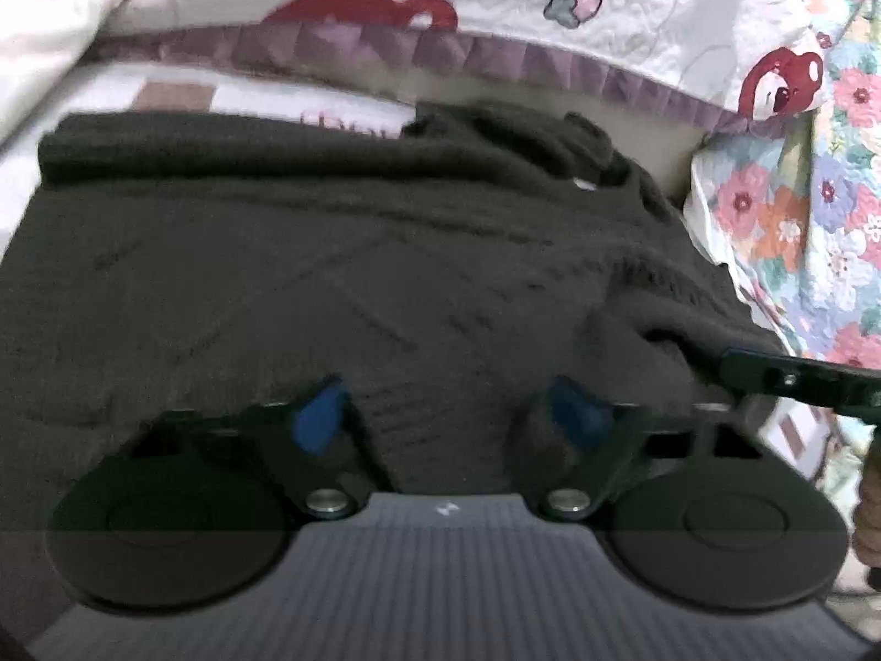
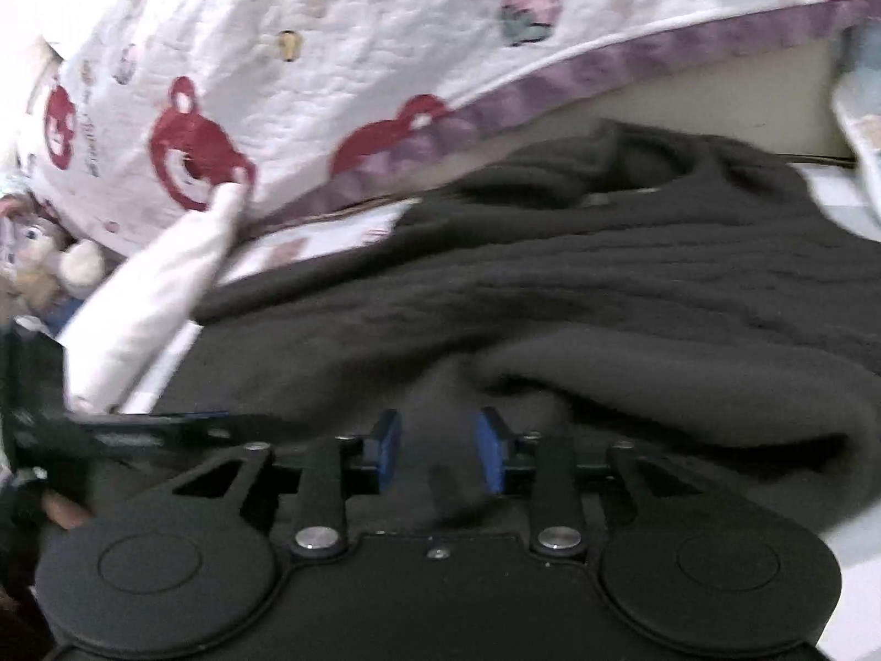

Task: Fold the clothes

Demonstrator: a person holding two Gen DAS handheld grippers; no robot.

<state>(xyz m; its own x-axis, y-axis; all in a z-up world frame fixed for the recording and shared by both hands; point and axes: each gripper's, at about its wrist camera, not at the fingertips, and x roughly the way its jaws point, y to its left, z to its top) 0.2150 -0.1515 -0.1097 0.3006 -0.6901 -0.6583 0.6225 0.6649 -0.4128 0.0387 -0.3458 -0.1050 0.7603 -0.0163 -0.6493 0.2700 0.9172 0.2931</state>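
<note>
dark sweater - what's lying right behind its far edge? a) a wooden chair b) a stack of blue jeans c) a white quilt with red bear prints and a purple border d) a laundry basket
c: past the dark sweater lies the white quilt, with red bear prints and a purple border.

White bear-print quilt (image 1: pixel 633 16), floral bedding (image 1: pixel 798 220), plush toy (image 2: pixel 71 270).

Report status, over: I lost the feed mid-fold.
Left gripper open over the dark sweater. Right gripper open, nothing clamped. Sweater partly folded on the bed. White cloth lies at its edge.
</note>
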